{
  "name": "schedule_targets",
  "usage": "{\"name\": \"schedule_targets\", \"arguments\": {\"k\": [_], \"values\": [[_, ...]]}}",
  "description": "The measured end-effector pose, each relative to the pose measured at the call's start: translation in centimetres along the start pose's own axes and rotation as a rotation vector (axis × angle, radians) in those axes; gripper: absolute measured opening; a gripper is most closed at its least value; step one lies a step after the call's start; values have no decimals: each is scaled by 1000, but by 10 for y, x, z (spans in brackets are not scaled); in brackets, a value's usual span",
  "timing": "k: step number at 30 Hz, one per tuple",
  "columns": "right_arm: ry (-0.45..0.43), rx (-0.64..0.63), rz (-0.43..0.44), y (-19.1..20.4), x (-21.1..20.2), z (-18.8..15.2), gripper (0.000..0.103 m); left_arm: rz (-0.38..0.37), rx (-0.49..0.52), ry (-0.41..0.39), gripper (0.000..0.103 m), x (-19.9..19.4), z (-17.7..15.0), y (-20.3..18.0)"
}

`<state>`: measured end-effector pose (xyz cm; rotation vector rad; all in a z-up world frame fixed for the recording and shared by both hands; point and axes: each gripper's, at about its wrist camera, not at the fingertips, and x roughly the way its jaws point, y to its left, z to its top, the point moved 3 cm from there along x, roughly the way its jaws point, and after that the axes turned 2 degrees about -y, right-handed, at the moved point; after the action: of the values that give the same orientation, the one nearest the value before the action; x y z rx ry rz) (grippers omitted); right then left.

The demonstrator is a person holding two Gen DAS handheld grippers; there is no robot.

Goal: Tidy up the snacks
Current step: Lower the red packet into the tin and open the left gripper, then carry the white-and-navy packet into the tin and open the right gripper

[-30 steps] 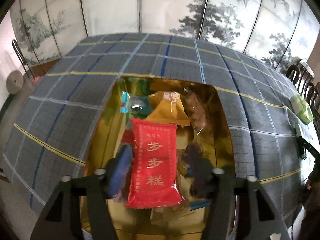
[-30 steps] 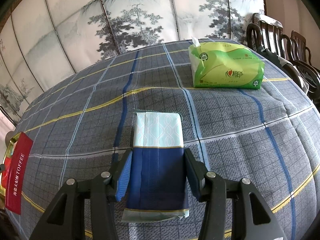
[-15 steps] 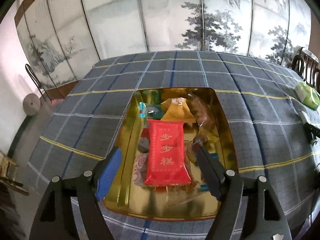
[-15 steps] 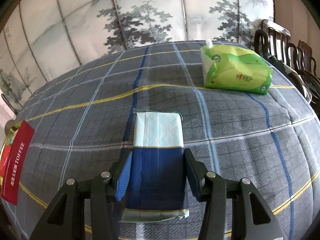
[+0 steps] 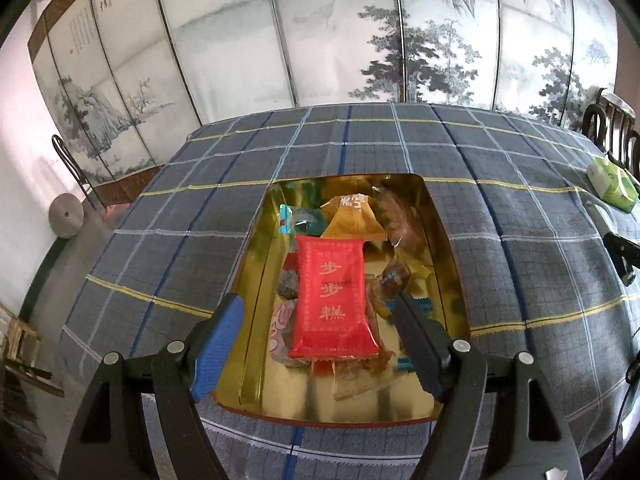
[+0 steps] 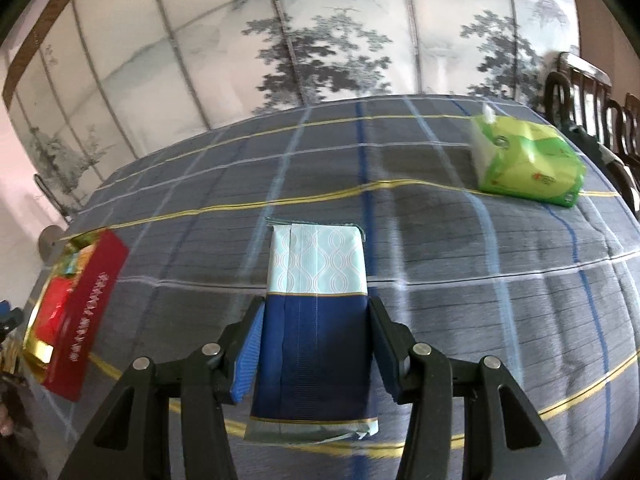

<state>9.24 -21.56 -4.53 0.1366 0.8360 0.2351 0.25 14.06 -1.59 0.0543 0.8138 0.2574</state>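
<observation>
A gold-lined tin (image 5: 448, 280) with a red outer wall sits on the plaid tablecloth and holds several wrapped snacks. A red packet with gold characters (image 5: 332, 304) lies on top of them. My left gripper (image 5: 320, 320) is open and empty above the tin's near end. My right gripper (image 6: 316, 340) is shut on a navy and pale-blue packet (image 6: 316, 280), held above the cloth. The tin (image 6: 88, 304) also shows at the left of the right wrist view.
A green tissue pack (image 6: 528, 160) lies at the far right of the table; it also shows in the left wrist view (image 5: 612, 184). Dark wooden chairs (image 6: 592, 96) stand past the right edge. A painted folding screen (image 5: 320, 40) stands behind the table.
My left gripper has let go of the red packet, opened wide and risen away from the tin. My right gripper has swung left with the blue packet, bringing the tin further into view.
</observation>
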Motion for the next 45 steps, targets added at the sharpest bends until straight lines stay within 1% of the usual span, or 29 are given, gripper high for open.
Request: {"name": "schedule_targets", "arguments": {"k": [4,5,15,20,23,26,29,33,38,45], "values": [[2,-24,63,31,-6,0,51,1,-5,6,74,-1,-3,3],[1,-28,94,41,-10,0,51,2,-7,8,74,-1,-4,4],[8,-95,301,132,-27,6,51,16,-43,25,75,2,-13,20],[33,-133,399,179,-31,6,51,22,-62,30,75,4,-18,28],[57,-158,434,202,-25,5,51,30,-75,33,77,5,-22,35],[75,-178,459,220,-23,0,51,38,-95,33,78,6,-25,44],[94,-199,479,238,-18,-4,51,59,-117,48,83,9,-29,54],[119,-218,497,256,-11,-11,51,75,-145,60,83,12,-35,66],[155,-221,515,274,2,-16,51,84,-158,61,83,13,-39,74],[191,-227,509,288,17,-26,51,97,-156,44,83,13,-38,80]]}}
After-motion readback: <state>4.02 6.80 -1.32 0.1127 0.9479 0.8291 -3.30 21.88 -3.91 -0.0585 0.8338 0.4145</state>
